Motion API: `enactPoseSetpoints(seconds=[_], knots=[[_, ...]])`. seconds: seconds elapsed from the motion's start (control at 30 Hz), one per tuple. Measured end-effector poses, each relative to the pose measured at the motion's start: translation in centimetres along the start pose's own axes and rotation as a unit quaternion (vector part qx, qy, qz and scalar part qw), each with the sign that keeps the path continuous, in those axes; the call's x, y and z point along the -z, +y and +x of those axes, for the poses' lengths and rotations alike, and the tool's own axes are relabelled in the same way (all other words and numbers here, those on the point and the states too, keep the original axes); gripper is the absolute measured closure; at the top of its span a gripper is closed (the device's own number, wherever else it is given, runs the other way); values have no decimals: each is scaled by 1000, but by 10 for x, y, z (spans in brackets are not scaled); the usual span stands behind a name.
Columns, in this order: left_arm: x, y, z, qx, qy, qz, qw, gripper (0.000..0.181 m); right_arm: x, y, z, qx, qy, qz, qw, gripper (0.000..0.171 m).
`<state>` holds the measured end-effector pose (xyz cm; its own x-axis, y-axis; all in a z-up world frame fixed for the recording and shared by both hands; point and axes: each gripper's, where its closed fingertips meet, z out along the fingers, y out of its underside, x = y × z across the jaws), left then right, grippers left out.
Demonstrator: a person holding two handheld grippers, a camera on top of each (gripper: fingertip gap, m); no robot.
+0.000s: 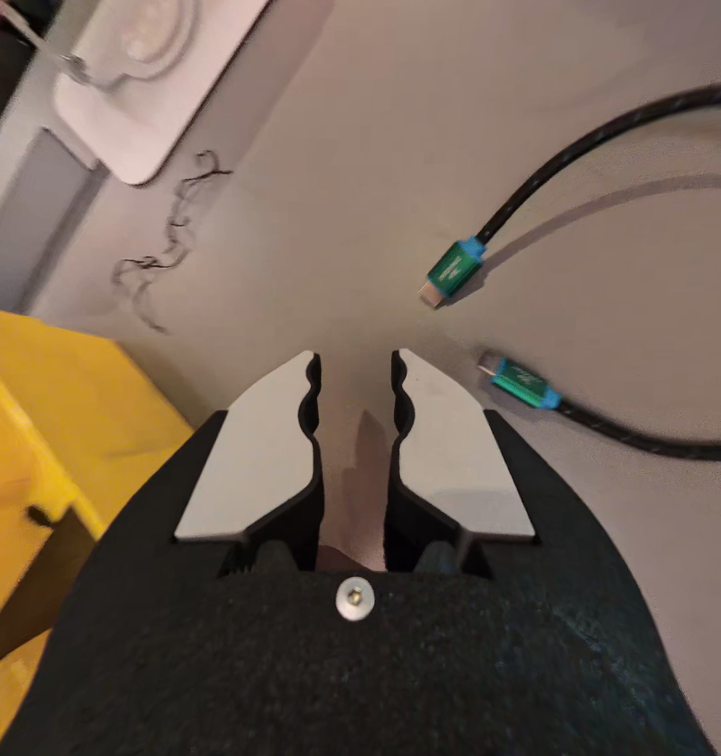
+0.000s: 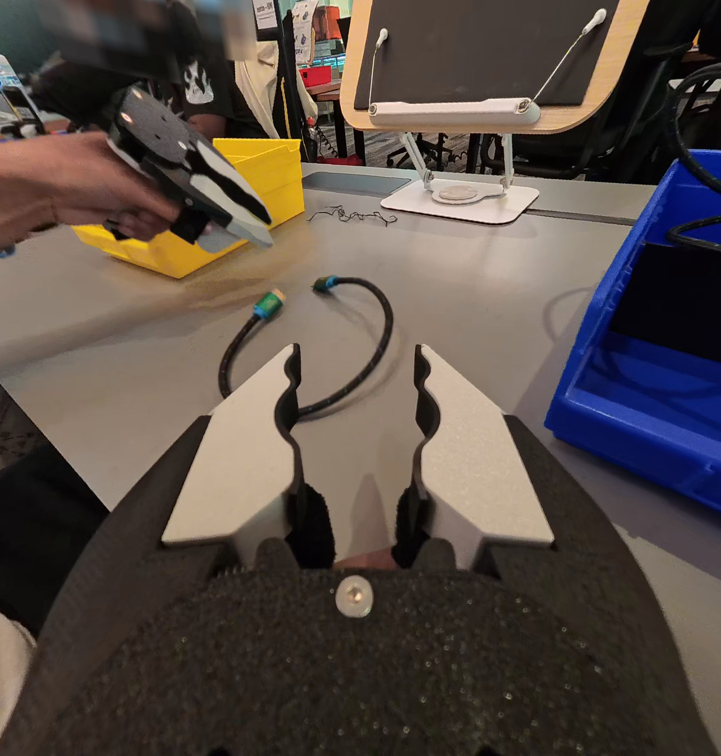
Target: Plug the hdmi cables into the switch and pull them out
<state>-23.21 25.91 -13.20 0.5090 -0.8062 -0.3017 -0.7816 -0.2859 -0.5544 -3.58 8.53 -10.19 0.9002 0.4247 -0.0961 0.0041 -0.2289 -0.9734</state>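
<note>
Both grippers were empty: left gripper [image 1: 355, 356] fingers slightly parted, right gripper [image 2: 357, 347] fingers wider. The black cable [image 2: 381, 347] lay looped on the bench [image 2: 473, 286], its green plugs [image 2: 269, 303] near the left gripper.

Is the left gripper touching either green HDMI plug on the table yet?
Apart. In the left wrist view the left gripper is empty, with bare table between it and both green plugs.

No legible text; marks on green plugs [image 1: 455, 272] too blurred.
</note>
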Motion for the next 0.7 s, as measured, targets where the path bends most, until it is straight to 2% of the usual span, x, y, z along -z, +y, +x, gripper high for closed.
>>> enactPoseSetpoints(seconds=[0.17,0.3,0.37,0.47,0.57,0.7], knots=[[52,4,-66,14,-41,28,999,149,2,-1,1,-4,2,3,1000,116],[75,32,-138,46,-16,-1,999,142,4,-1,2,-16,-3,6,1000,116],[65,53,-160,44,36,-51,997,133,2,-2,1,-22,-9,6,1000,116],[33,82,-201,47,51,-131,989,126,-3,0,1,-24,-11,-1,1000,116],[-1,87,-210,105,115,-167,974,122,-7,1,1,-25,-14,-4,1000,116],[-37,88,-218,139,127,-208,960,117,-15,4,2,-27,-14,-11,999,116]])
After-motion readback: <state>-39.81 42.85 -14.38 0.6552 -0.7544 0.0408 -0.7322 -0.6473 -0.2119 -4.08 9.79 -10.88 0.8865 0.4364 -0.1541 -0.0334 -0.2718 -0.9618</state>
